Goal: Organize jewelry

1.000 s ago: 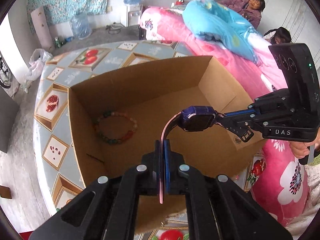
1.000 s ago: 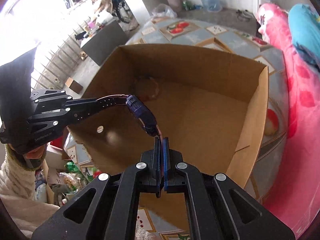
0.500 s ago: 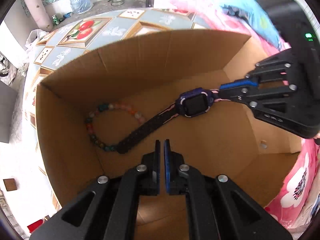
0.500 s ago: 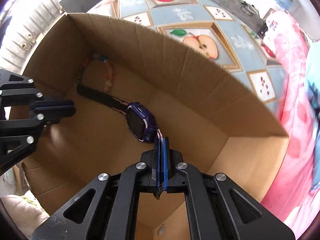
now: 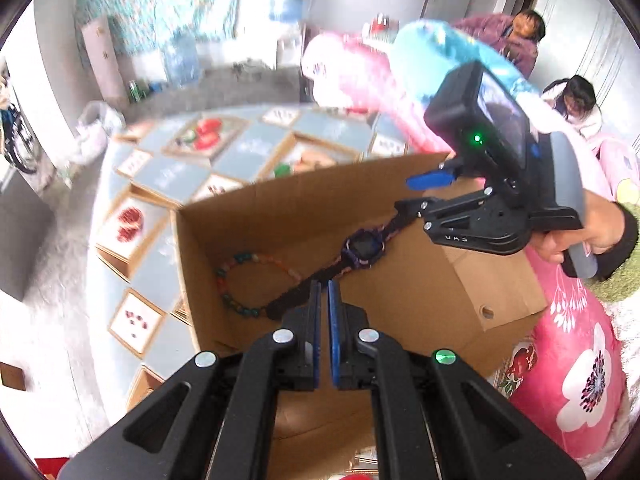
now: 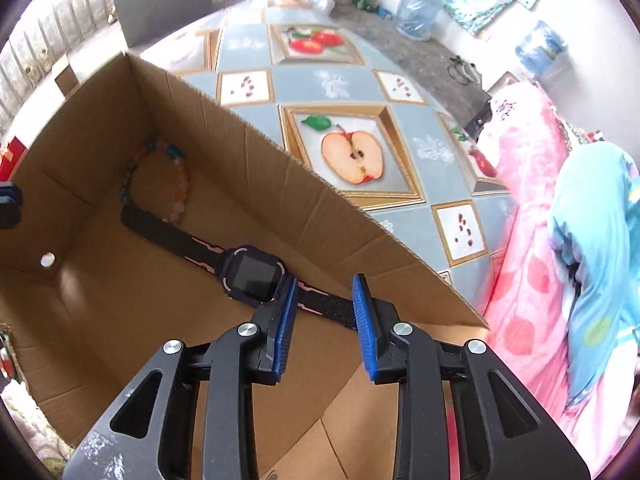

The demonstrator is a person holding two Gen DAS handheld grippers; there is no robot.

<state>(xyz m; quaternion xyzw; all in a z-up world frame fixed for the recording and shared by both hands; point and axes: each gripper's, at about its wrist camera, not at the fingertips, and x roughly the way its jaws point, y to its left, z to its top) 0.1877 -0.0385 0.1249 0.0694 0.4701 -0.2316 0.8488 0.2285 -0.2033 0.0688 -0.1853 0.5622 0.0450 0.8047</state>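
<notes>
Watch (image 6: 256, 276) flat in box (image 6: 340, 216); right claw (image 6: 325, 316) just opened above

Purple square-faced smartwatch with black strap (image 6: 256, 276): now lying flat in brown cardboard box (image 6: 248, 168); right tongs (image 6: 325, 322) just opening, releasing strap.

The cardboard box (image 6: 224, 152) sits on the table (image 6: 332, 84) – bed (image 6: 532, 264) just off the box's right side. Inside the box, the watch (image 6: 252, 272) lies flat across the floor, one strap end touching the bead bracelet (image 6: 160, 184) in the far left corner.
</notes>
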